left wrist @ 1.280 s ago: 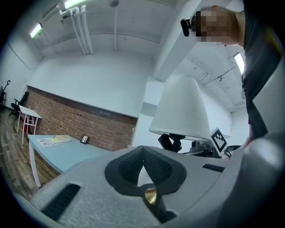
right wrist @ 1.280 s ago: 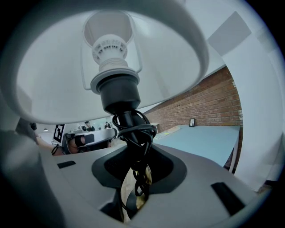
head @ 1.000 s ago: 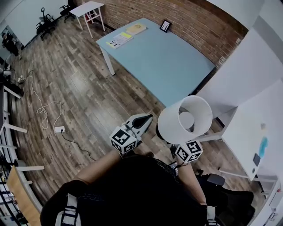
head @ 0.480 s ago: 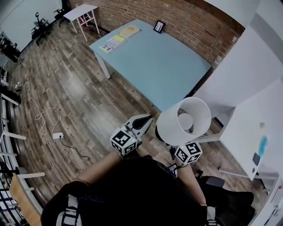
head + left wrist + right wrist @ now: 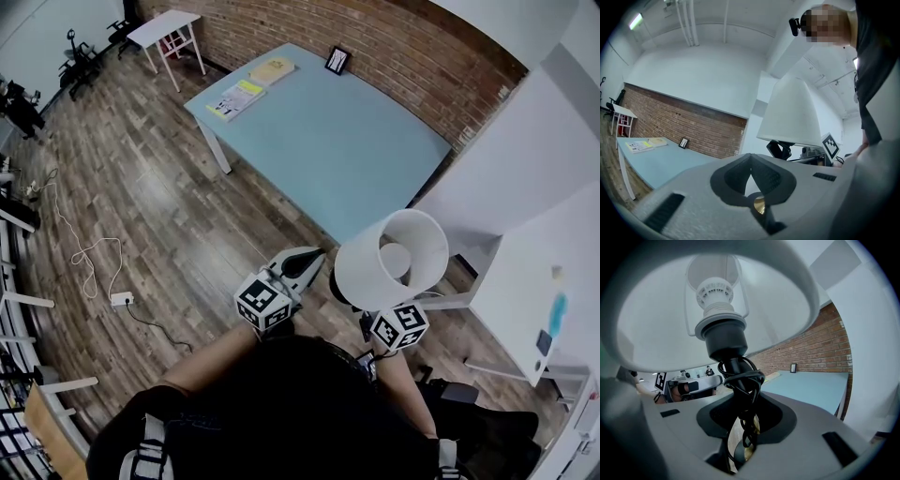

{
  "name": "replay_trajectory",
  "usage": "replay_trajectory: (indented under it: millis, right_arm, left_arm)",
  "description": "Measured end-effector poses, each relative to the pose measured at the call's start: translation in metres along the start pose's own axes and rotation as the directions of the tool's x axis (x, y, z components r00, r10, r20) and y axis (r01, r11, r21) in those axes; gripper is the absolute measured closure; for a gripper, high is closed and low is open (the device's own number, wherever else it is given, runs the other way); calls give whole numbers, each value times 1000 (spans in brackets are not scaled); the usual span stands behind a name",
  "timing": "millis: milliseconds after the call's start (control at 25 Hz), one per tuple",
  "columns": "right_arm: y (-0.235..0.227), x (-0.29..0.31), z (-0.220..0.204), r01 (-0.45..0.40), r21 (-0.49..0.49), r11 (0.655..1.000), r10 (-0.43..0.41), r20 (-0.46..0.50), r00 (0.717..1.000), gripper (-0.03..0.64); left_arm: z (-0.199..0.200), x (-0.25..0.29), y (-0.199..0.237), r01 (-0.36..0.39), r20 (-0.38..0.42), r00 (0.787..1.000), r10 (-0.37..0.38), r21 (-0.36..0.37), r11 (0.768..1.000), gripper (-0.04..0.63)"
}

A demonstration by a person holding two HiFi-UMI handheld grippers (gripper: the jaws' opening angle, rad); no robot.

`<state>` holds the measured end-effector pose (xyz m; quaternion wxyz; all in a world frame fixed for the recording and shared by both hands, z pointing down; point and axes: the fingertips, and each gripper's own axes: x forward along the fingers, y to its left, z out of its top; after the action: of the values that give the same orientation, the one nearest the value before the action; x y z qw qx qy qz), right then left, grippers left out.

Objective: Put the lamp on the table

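Head view: my right gripper (image 5: 397, 324) holds the lamp (image 5: 392, 258) upright, with the open top of the shade facing the camera. It is not yet over the blue tabletop (image 5: 328, 141), whose near corner lies ahead and slightly left.

Left gripper view: the left gripper (image 5: 750, 168) is closed and empty, and the lamp is beside it on its right.

Right gripper view: the fingers (image 5: 684, 427) clamp the stem, which is wrapped in the cord (image 5: 740, 378). I judge the lamp needs a forward carry.
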<state>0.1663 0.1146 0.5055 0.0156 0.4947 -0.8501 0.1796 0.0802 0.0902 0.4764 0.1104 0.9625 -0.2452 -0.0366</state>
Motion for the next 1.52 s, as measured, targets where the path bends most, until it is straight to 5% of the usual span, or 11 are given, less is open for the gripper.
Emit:
replay_trajectory:
  millis: [720, 1080, 1520]
  right_arm:
    - [37, 187, 38, -5, 2, 1000, 5, 26, 1000, 509]
    - [45, 228, 39, -43, 1, 999, 43, 4, 999, 509]
    - [2, 246, 56, -67, 10, 998, 67, 2, 998, 509]
  left_arm:
    - [46, -34, 186, -7, 4, 1000, 7, 4, 1000, 586]
    - [48, -42, 223, -41, 10, 999, 41, -5, 999, 586]
    - [50, 5, 239, -53, -2, 999, 53, -2, 999, 586]
